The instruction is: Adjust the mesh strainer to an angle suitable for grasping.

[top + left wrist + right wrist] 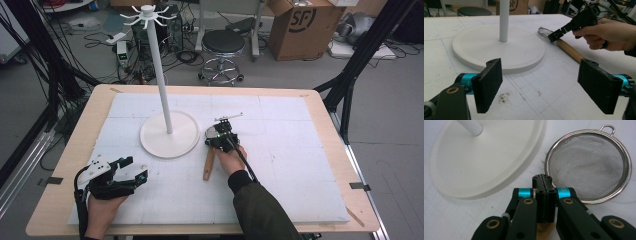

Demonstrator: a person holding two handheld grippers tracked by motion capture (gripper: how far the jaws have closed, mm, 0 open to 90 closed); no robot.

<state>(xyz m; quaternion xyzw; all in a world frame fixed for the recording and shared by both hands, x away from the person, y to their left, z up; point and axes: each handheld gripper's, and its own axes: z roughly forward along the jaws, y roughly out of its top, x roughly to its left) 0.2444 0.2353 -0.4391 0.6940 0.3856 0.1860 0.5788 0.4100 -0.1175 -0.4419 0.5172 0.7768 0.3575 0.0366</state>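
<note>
Hovering directly over the strainer [212, 150], the right gripper [544, 192] has its fingers pressed flat together with nothing between them. The strainer lies on the bench [300, 150] just right of the white stand base [170, 134], the mesh bowl [589, 165] at the far end, close beside the base rim, and the wooden handle [208, 165] running back toward the person. In the right gripper view the closed fingers sit above the junction of handle and bowl, the handle's wood showing just beneath them, so the long axis passes under the gripper from near to far. Any grasp on the handle would, in all likelihood, first require the fingers to open across that axis. The left gripper [541, 87] rests low at the near left of the bench, fingers spread wide and empty, well apart from the strainer; the right hand [231, 159] is clearly the nearer one.
</note>
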